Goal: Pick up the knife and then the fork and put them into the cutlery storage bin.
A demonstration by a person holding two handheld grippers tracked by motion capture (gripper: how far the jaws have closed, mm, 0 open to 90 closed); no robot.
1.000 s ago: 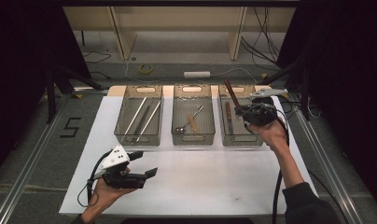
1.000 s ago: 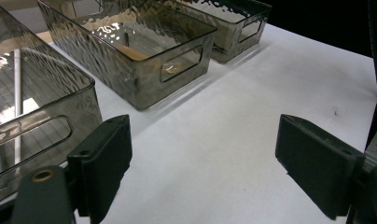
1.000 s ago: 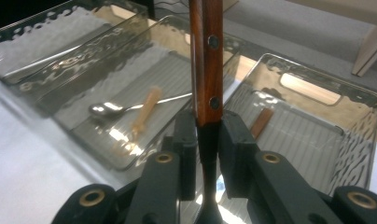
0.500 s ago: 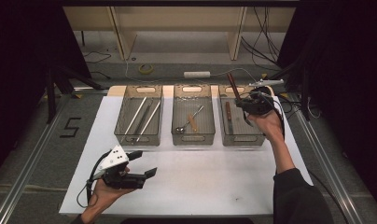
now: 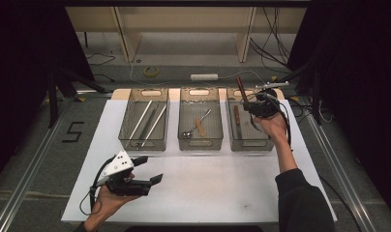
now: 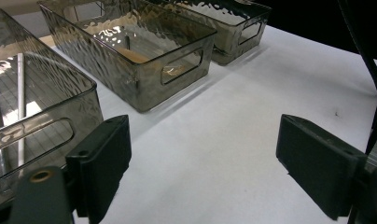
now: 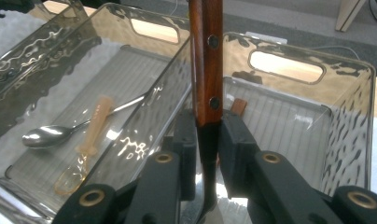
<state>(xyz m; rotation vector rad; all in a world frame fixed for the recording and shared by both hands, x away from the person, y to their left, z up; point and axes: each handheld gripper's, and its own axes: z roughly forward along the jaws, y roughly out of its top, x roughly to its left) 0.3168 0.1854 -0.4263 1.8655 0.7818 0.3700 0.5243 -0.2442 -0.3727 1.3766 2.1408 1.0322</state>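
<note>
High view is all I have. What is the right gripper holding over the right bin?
Observer: The right gripper is shut on a knife with a riveted wooden handle, handle up.
Operator: Is anything already in that bin?
Observer: Yes, a brown-handled utensil lies on the floor of the right bin.
Operator: What is in the middle bin?
Observer: The middle bin holds a metal spoon and a translucent amber plastic spoon, crossing each other.
Operator: And the left gripper?
Observer: The left gripper is open above bare table, with nothing between its jaws.
</note>
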